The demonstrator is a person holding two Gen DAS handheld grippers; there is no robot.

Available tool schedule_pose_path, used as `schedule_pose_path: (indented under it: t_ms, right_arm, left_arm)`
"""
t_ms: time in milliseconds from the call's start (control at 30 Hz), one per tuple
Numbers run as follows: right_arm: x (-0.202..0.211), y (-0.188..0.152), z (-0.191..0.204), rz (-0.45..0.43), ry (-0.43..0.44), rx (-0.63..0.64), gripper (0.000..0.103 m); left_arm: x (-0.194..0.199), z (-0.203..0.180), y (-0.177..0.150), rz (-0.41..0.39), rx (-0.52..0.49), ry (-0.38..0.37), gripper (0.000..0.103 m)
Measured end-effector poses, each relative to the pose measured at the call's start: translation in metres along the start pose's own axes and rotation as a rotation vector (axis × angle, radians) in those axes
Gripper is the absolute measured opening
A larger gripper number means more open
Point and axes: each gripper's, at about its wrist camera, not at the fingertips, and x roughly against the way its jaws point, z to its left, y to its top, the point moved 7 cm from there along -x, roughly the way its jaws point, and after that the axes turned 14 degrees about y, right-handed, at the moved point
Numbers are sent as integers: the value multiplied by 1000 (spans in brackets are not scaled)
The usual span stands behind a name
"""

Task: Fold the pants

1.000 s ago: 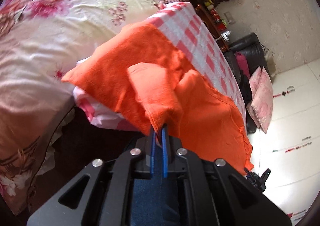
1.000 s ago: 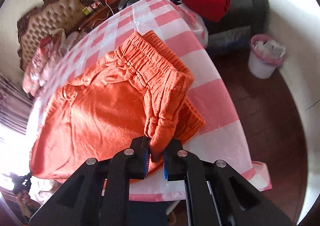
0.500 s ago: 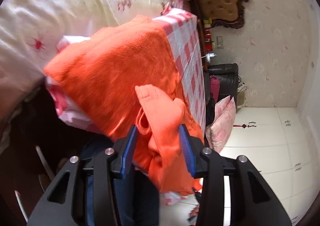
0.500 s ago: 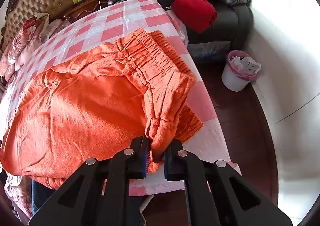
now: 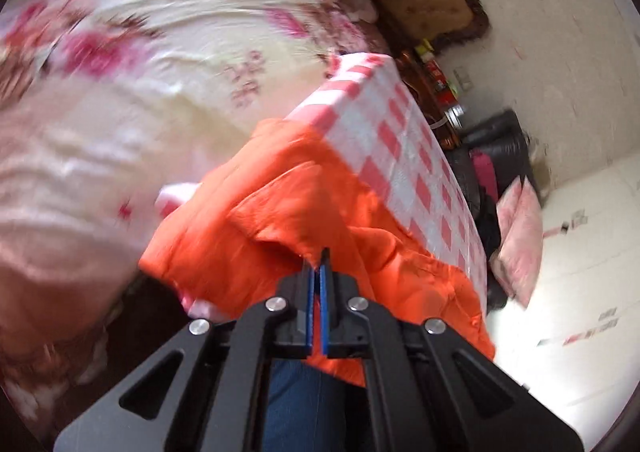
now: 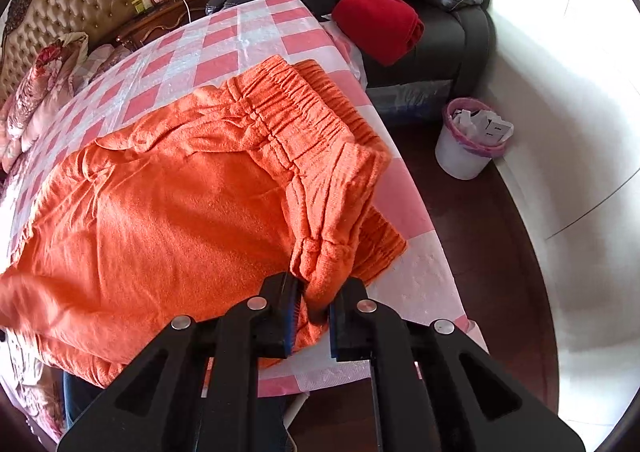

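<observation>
Orange pants (image 6: 168, 204) lie across the pink-and-white checked table (image 6: 224, 36), with the elastic waistband (image 6: 296, 116) at the right end. My right gripper (image 6: 312, 292) is shut on a bunched corner of the waistband near the table's front edge. In the left wrist view the pants (image 5: 288, 212) drape over the table's near end (image 5: 380, 120). My left gripper (image 5: 319, 268) is shut on a fold of the orange leg fabric there.
A floral-covered bed (image 5: 120, 52) lies left of the table. A black sofa (image 6: 452, 24) with pink cushions and a red bundle (image 6: 380, 24) stands beyond it. A white bin (image 6: 468, 140) sits on the dark floor. A tufted headboard (image 6: 72, 4) is at the back.
My left gripper opened half a second ago and is now shut again on the leg fabric, lower down at the table's end. My right gripper kept its hold on the waistband.
</observation>
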Motion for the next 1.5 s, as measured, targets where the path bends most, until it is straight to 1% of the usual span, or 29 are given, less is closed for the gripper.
schedule_pose_path:
  t_ms: [67, 133, 200, 233, 267, 333, 367, 433, 467, 500, 567, 633, 700, 767, 867, 933, 1033, 1133, 1167, 1200, 1233, 1300, 1367, 1433, 1467, 1500]
  right_arm:
    - [0, 1, 0, 8, 9, -6, 5]
    - [0, 3, -1, 15, 17, -17, 5]
    - [0, 3, -2, 16, 21, -24, 5]
    - [0, 3, -2, 13, 24, -27, 5]
    - [0, 2, -3, 8, 29, -33, 5]
    - [0, 2, -3, 2, 32, -42, 5]
    - [0, 2, -4, 2, 33, -44, 5]
    - [1, 1, -4, 4, 36, -54, 5]
    - [1, 1, -4, 3, 38, -55, 5]
    - [1, 0, -4, 0, 44, -57, 5]
    - [1, -1, -5, -6, 47, -58, 5]
    - [2, -1, -4, -10, 44, -52, 5]
    - [1, -1, -4, -8, 44, -49, 5]
    - [1, 0, -4, -1, 50, -51, 5]
    - [1, 0, -4, 4, 50, -49, 5]
    - [1, 0, -3, 6, 47, -47, 5]
    - [1, -1, -4, 5, 57, -61, 5]
    - [1, -2, -5, -4, 70, -72, 5]
    - [1, -2, -5, -4, 66, -71, 5]
    - [1, -2, -4, -3, 61, -69, 5]
    - [1, -1, -3, -2, 55, -64, 5]
    - [1, -1, -3, 3, 53, -60, 5]
    - [1, -1, -4, 1, 65, -66, 5]
    - [1, -2, -4, -1, 63, -65, 5]
    - [1, -2, -5, 0, 62, -64, 5]
    - [1, -2, -5, 0, 55, -60, 5]
  left_arm:
    - [7, 0, 6, -4, 30, -29, 1]
    - [13, -23, 26, -20, 13, -39, 1]
    - [14, -54, 45, -16, -8, -60, 1]
    - [14, -74, 56, -22, -35, -64, 1]
    - [10, -103, 75, -33, -75, -59, 1]
    - [9, -146, 101, -45, -125, -68, 1]
    - [12, -170, 116, -65, -145, -74, 1]
    - [28, -200, 134, -113, -162, -103, 1]
    - [36, -203, 137, -128, -159, -117, 1]
    - [42, -201, 136, -134, -149, -139, 1]
    - [43, -180, 124, -131, -130, -129, 1]
    - [43, -143, 103, -131, -95, -118, 1]
    - [35, -86, 72, -111, -25, -85, 1]
    - [21, -28, 38, -67, 64, -59, 1]
    - [6, 24, 3, -29, 157, -61, 1]
    - [0, 43, -8, -20, 187, -48, 1]
    - [2, 49, -20, -42, 173, 11, 1]
    - [19, 40, -21, -102, 121, 28, 1]
    - [21, 39, -23, -104, 111, 32, 1]
    - [18, 41, -24, -100, 105, 34, 1]
    - [13, 46, -23, -89, 113, 51, 1]
    - [7, 56, -29, -53, 156, 38, 1]
    - [5, 58, -32, -56, 132, 48, 2]
    - [1, 63, -31, -42, 145, 60, 2]
    - [-2, 66, -32, -34, 150, 71, 3]
    - [-4, 68, -33, -20, 160, 90, 8]
